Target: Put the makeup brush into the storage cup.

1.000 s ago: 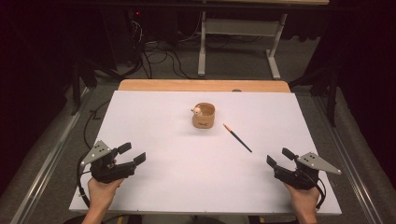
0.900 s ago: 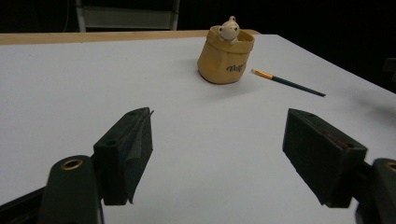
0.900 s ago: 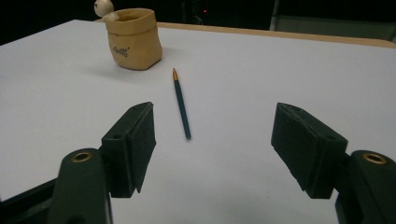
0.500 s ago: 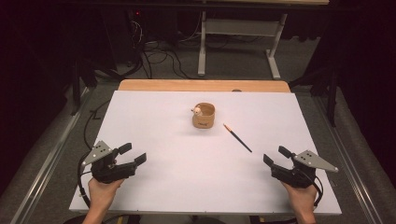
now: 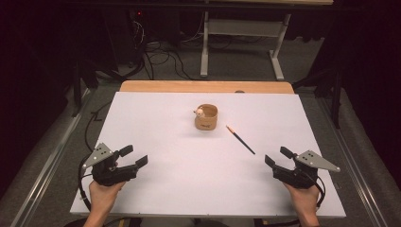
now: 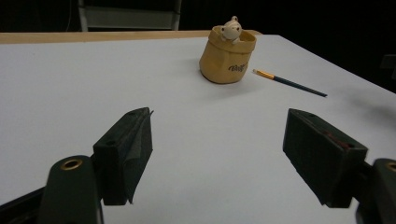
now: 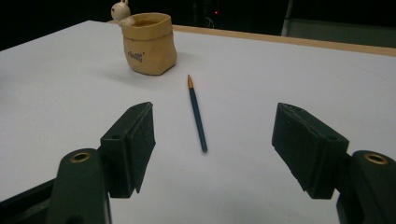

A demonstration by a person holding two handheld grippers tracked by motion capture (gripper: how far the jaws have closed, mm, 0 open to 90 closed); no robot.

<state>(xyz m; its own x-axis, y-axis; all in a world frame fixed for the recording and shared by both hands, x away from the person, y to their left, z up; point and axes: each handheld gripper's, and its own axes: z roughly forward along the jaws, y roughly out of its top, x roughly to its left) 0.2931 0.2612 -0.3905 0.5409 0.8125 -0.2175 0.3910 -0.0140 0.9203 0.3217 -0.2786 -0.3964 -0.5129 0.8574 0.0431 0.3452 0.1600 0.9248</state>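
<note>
A small tan sack-shaped pot with a white animal figure on its rim stands upright near the middle of the white table top. A dark paintbrush with a gold ferrule lies flat just right of the pot. My left gripper rests open near the front left, empty. My right gripper stands open near the front right, empty, with the brush lying ahead of its jaws.
A wooden strip runs along the table's far edge. Beyond it stand a metal table frame and tangled cables on the dark floor. A rail flanks the table's left side.
Both grippers have shifted only slightly near the front edge; the right one has edged a little leftward. Pot and brush have not moved.
</note>
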